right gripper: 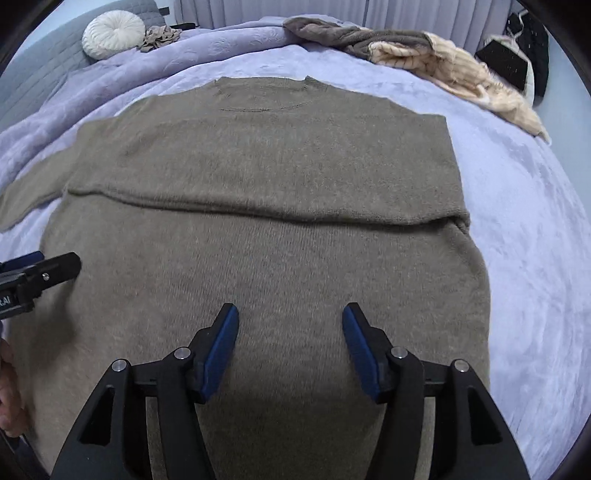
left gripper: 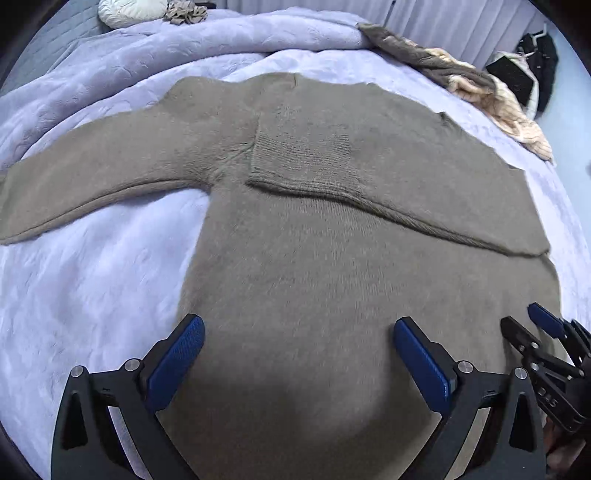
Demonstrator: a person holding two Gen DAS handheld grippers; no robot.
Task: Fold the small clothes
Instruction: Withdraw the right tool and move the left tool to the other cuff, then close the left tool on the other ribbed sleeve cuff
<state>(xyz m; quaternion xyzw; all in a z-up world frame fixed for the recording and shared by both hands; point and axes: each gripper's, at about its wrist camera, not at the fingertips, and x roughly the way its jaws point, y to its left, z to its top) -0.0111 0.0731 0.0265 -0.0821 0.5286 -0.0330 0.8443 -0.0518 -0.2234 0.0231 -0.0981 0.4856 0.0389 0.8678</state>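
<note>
A taupe knit sweater (left gripper: 295, 258) lies flat on the lavender bedspread, collar at the far end. One sleeve (left gripper: 369, 184) is folded across the chest, and the other sleeve (left gripper: 92, 173) stretches out to the left. My left gripper (left gripper: 299, 332) hovers open over the lower body of the sweater with nothing between its blue pads. In the right wrist view the same sweater (right gripper: 277, 221) fills the middle. My right gripper (right gripper: 290, 328) is open above its lower part, holding nothing. The right gripper (left gripper: 532, 325) also shows at the lower right of the left view.
A lavender blanket (left gripper: 110, 74) is bunched at the far side of the bed. A heap of brown and cream clothes (right gripper: 424, 59) lies at the far right. A round white cushion (right gripper: 112, 35) sits at the back left. Dark items (right gripper: 517, 55) hang beyond the bed's right edge.
</note>
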